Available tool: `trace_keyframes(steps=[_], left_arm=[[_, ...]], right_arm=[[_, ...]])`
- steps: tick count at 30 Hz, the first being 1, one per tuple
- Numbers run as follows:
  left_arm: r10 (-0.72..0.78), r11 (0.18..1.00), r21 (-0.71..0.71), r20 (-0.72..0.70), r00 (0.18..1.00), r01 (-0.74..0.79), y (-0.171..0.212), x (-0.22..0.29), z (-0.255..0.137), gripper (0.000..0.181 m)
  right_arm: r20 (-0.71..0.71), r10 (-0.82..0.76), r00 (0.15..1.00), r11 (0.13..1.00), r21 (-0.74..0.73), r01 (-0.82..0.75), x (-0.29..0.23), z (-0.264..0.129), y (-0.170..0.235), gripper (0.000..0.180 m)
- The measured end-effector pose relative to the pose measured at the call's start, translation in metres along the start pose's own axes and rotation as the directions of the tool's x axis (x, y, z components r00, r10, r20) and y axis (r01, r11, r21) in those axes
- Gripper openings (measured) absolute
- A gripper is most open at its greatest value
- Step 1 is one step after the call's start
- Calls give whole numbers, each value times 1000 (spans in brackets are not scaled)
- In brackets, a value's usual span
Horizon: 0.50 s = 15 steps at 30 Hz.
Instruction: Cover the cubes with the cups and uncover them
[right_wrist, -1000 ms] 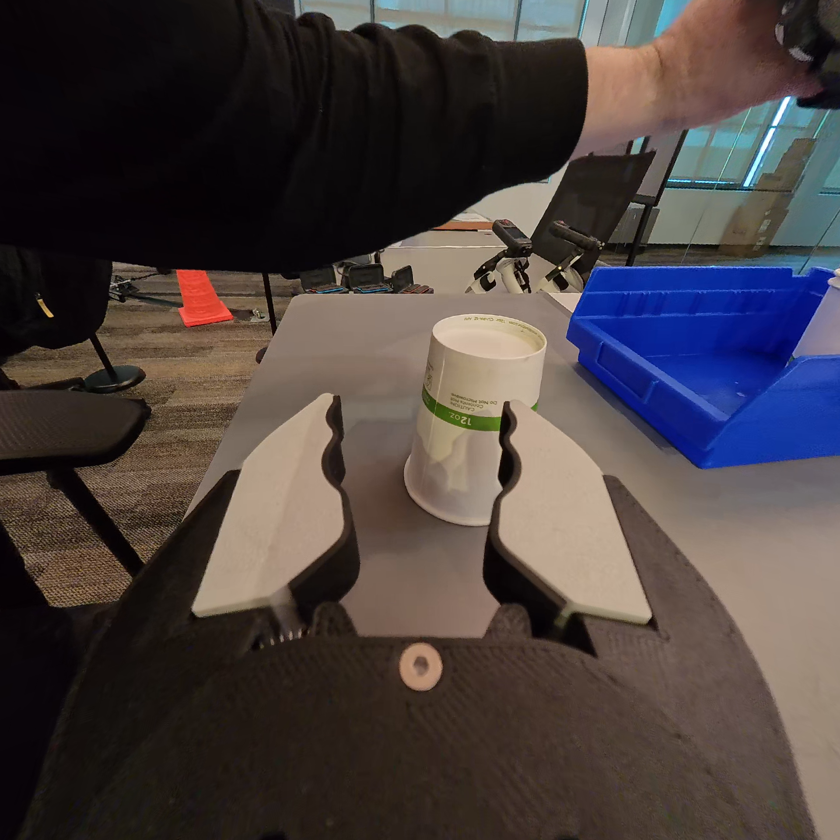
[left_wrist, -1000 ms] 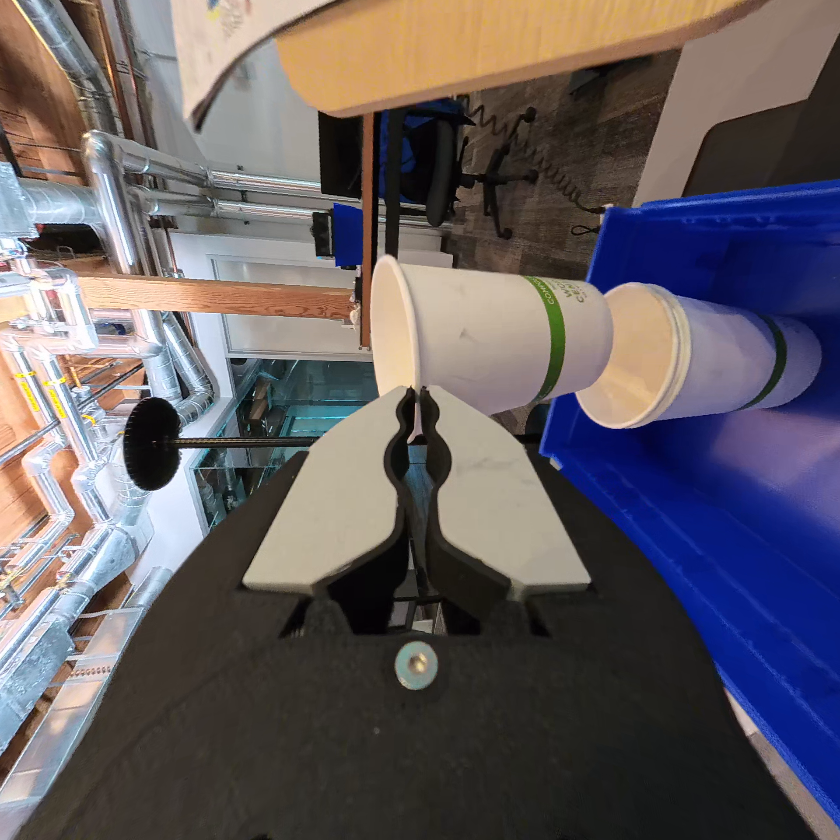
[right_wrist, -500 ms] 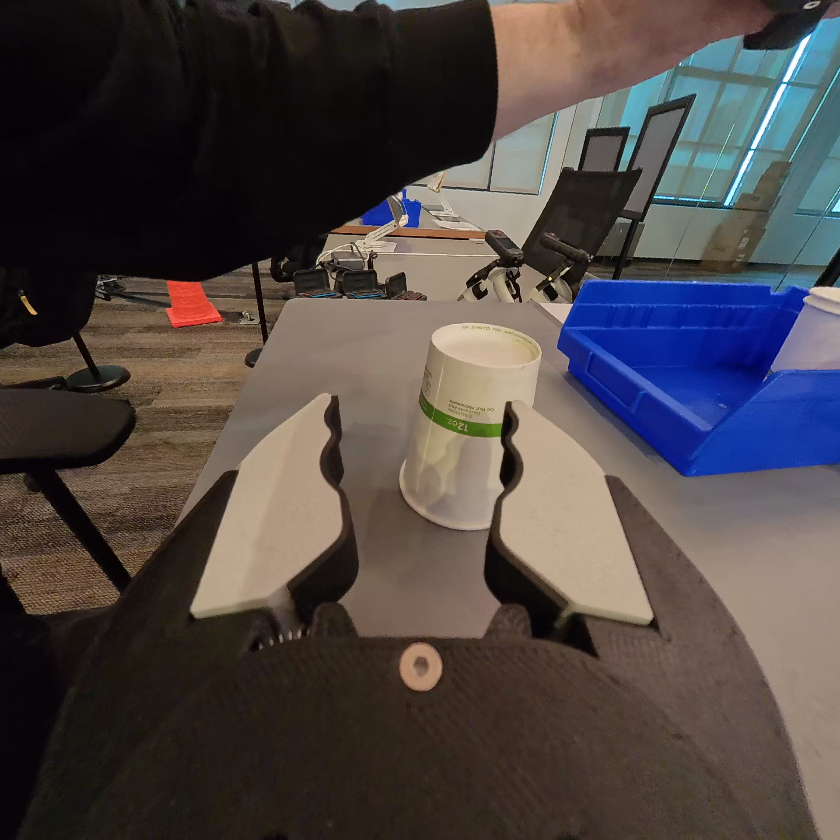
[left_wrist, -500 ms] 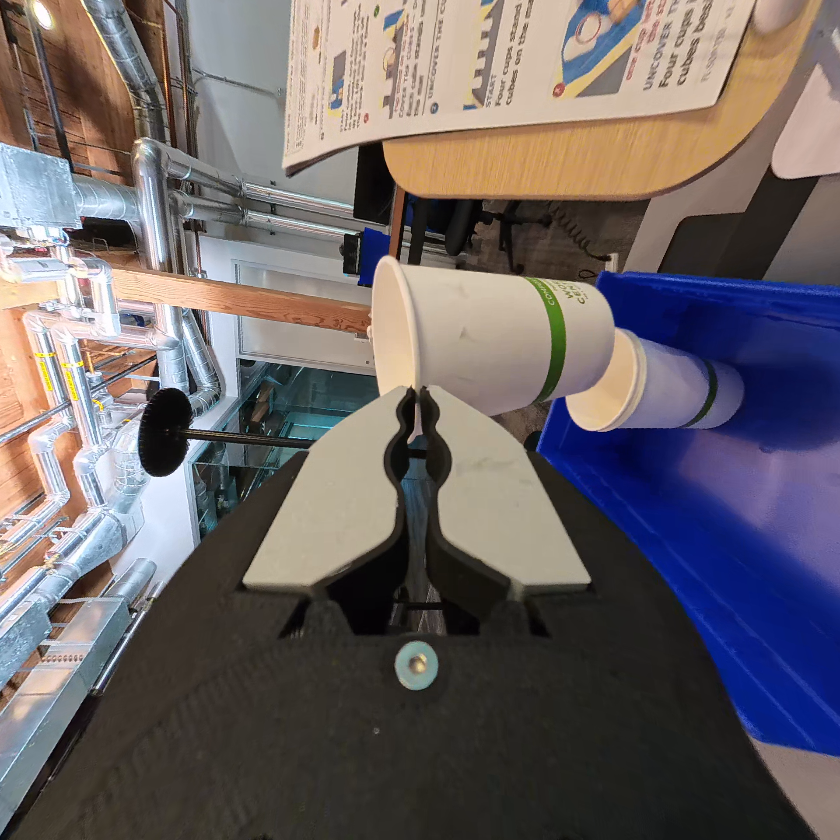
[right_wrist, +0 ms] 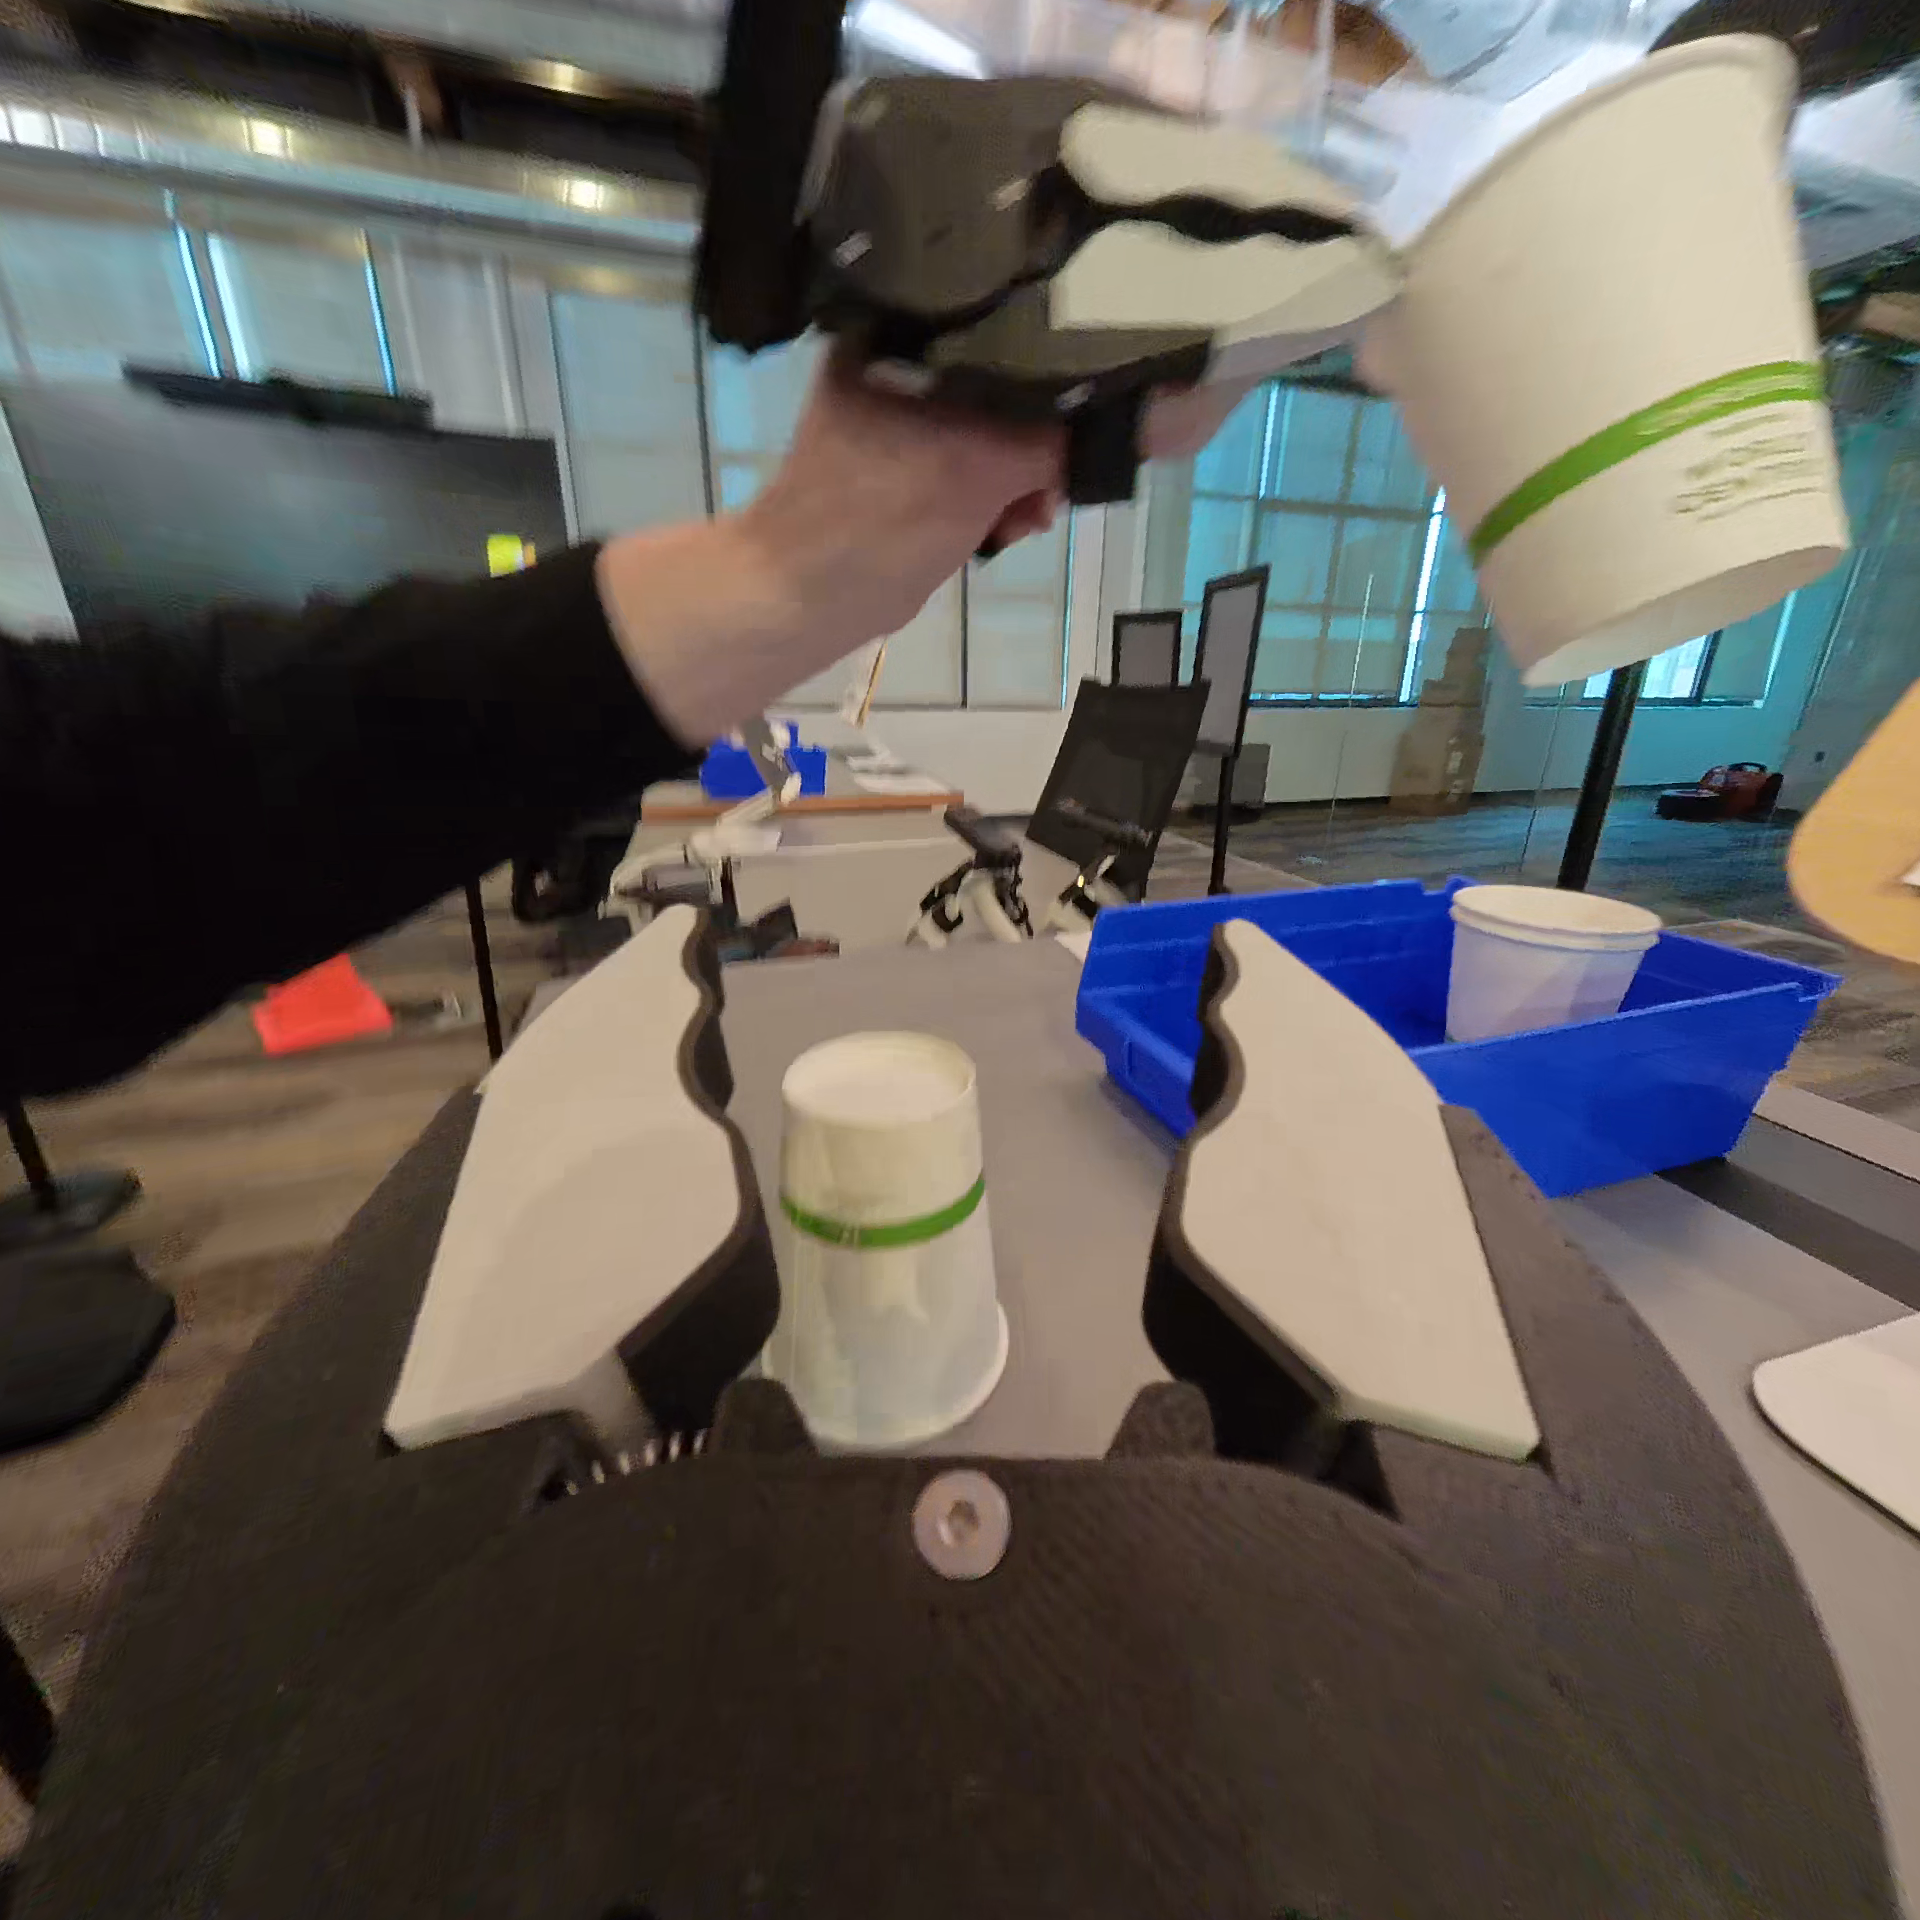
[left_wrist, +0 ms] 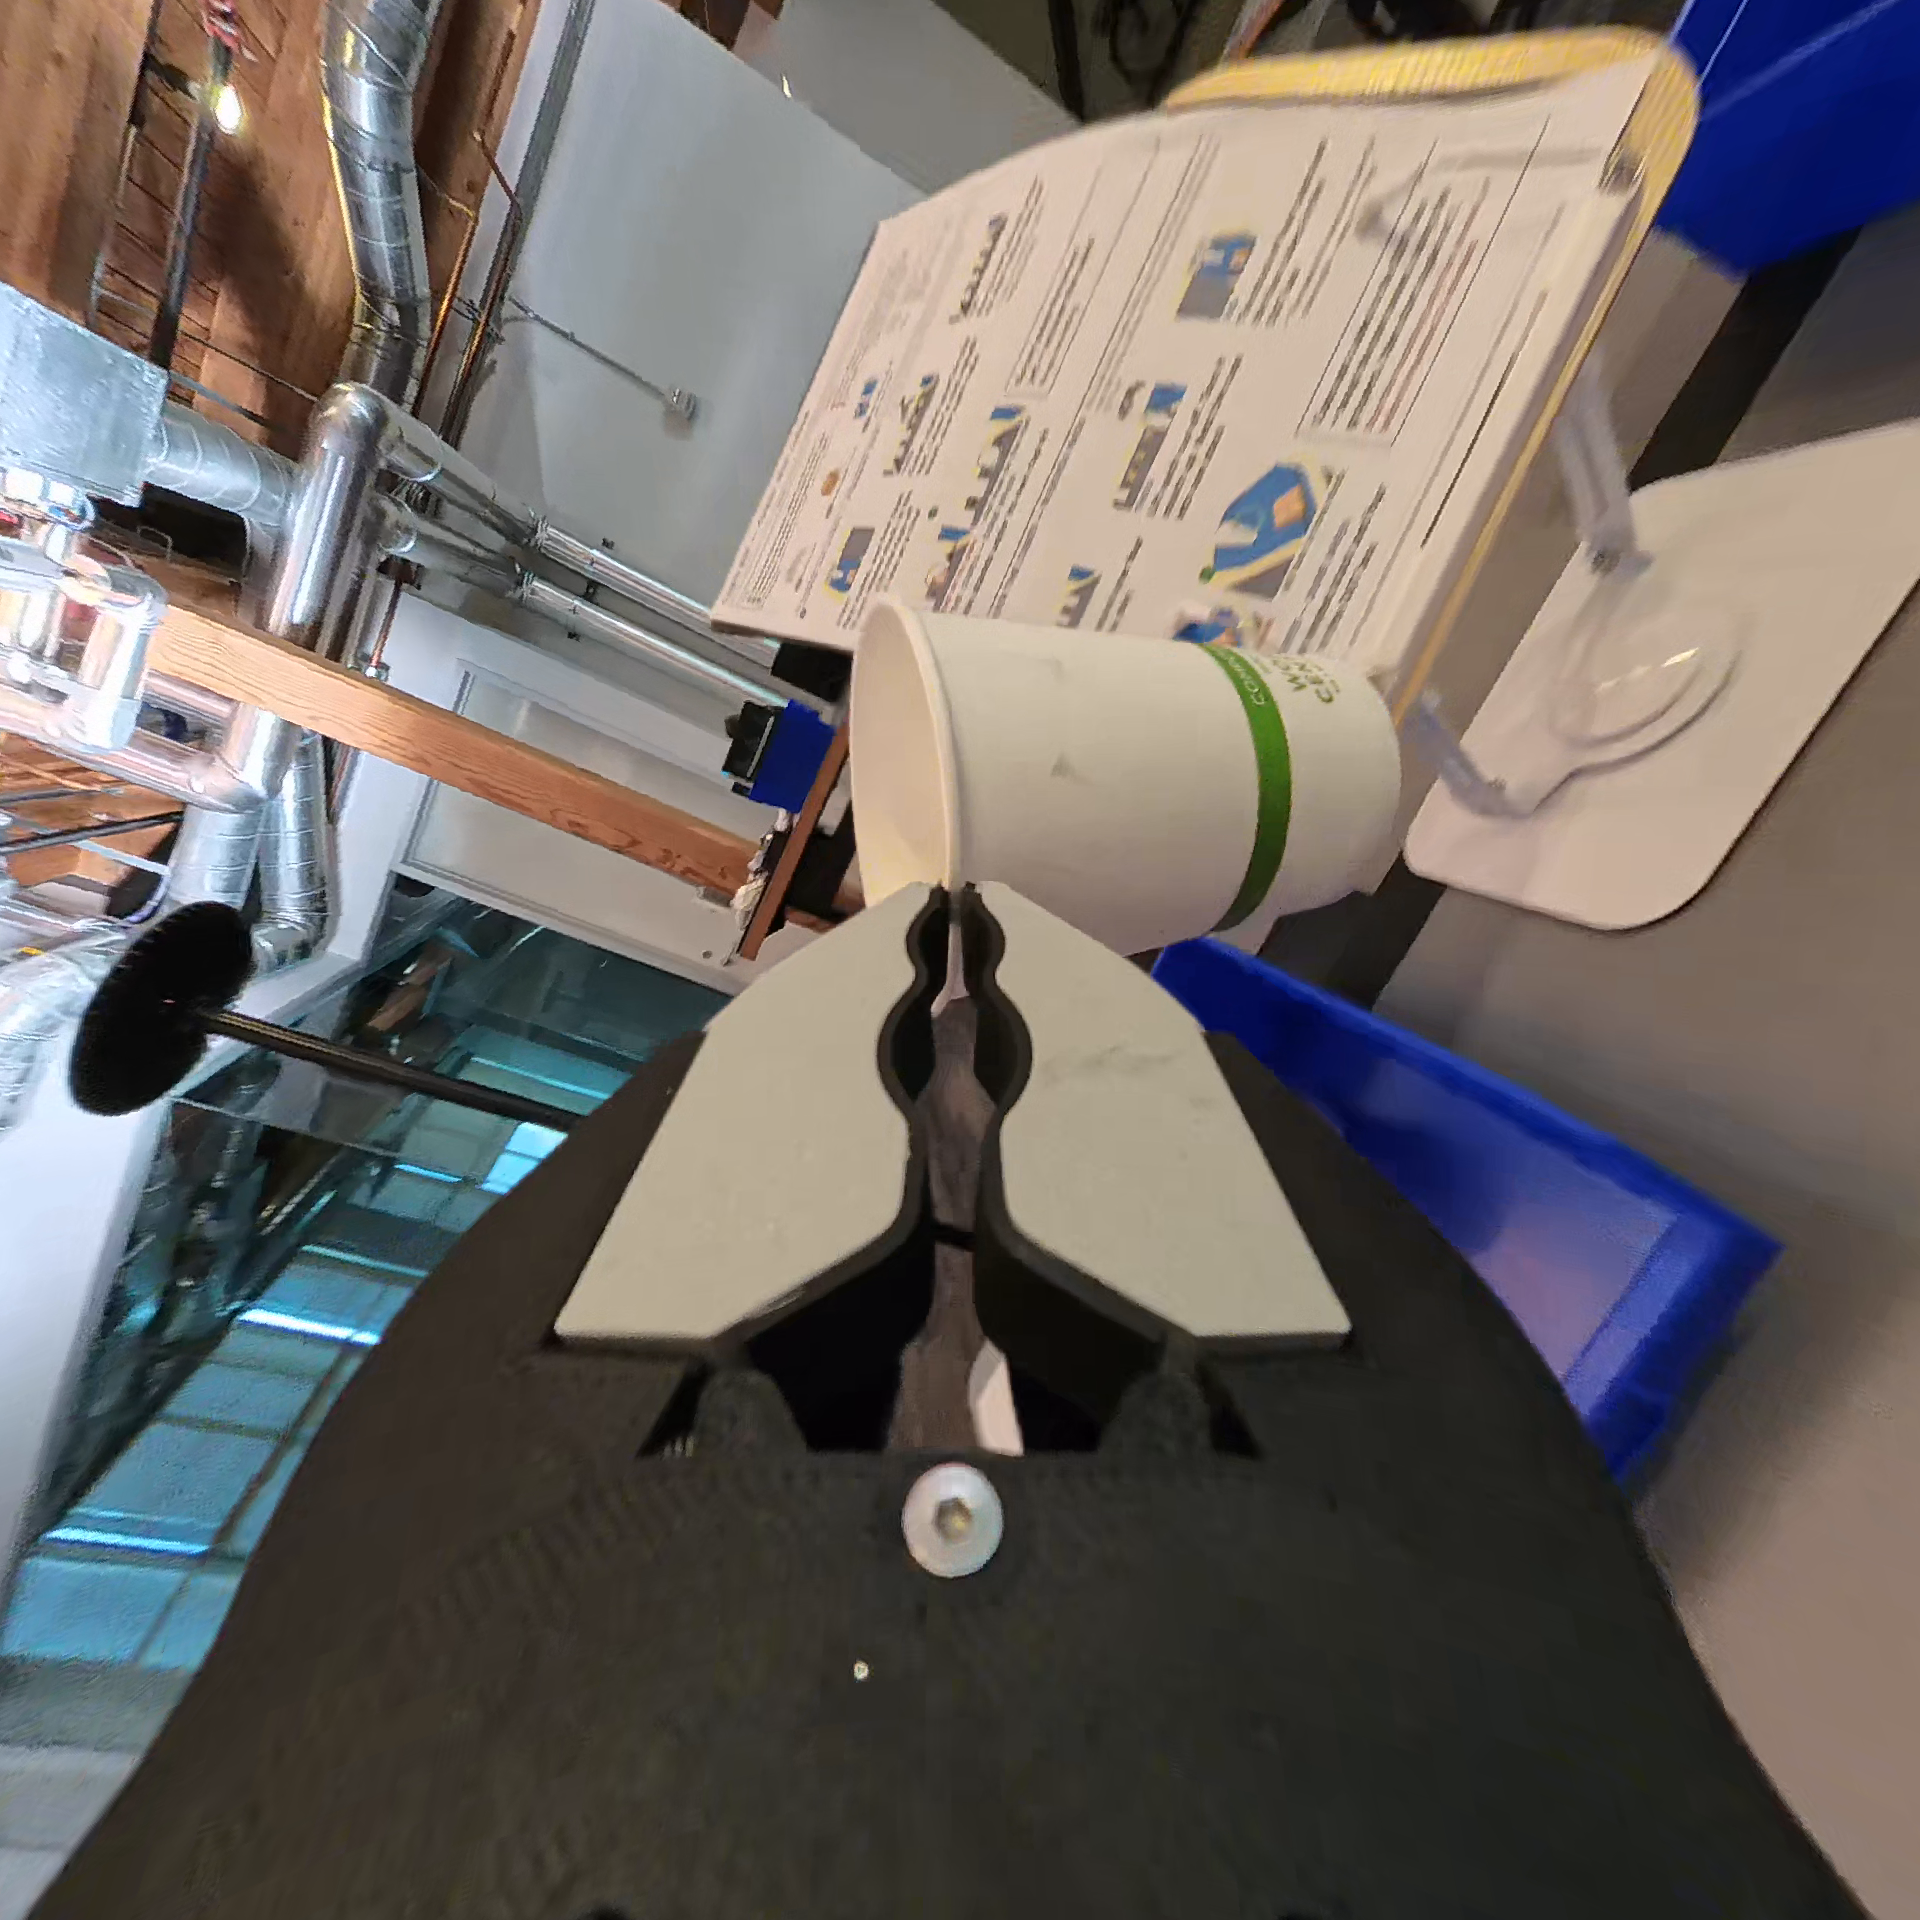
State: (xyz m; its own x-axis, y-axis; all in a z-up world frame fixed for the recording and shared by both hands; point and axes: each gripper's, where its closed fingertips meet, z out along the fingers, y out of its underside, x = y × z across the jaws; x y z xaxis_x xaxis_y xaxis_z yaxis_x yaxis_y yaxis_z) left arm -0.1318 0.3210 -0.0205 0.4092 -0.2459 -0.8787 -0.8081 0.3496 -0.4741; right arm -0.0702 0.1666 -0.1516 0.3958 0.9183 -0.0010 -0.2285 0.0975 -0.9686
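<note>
Grey table (right_wrist: 1060, 1049), right hand-held gripper (right_wrist: 956, 1029) spread around inverted cup (right_wrist: 883, 1226), left hand-held gripper (left_wrist: 956, 894) pinching raised cup's (left_wrist: 1122, 769) rim

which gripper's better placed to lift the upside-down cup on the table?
Right. The right hand-held gripper is open and low, straddling the inverted white paper cup with the green band. The left hand-held gripper is high, shut on another white paper cup.

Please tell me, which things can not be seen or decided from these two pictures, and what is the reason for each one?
- Cubes: none shows in either view. Whether one sits under the upside-down cup cannot be told; its wall hides the inside.
- Stack of cups in the blue bin, right wrist view: the bin wall hides its base, so the count is unclear.
- Held cup in the left gripper: its inside is turned away.
- Instruction sheet, left wrist view: blurred.
</note>
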Motion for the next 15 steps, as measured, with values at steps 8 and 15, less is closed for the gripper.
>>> trace_keyframes(steps=[8, 15], left_arm=[[-198, 965, 151, -107, 974, 213, -61, 26, -34, 2], [-262, 936, 188, -192, 946, 297, -83, 49, -47, 3]], right_arm=[[-56, 335, 940, 912, 270, -309, 96, 2, -75, 123], [66, 369, 927, 858, 360, -367, 108, -2, -100, 90]])
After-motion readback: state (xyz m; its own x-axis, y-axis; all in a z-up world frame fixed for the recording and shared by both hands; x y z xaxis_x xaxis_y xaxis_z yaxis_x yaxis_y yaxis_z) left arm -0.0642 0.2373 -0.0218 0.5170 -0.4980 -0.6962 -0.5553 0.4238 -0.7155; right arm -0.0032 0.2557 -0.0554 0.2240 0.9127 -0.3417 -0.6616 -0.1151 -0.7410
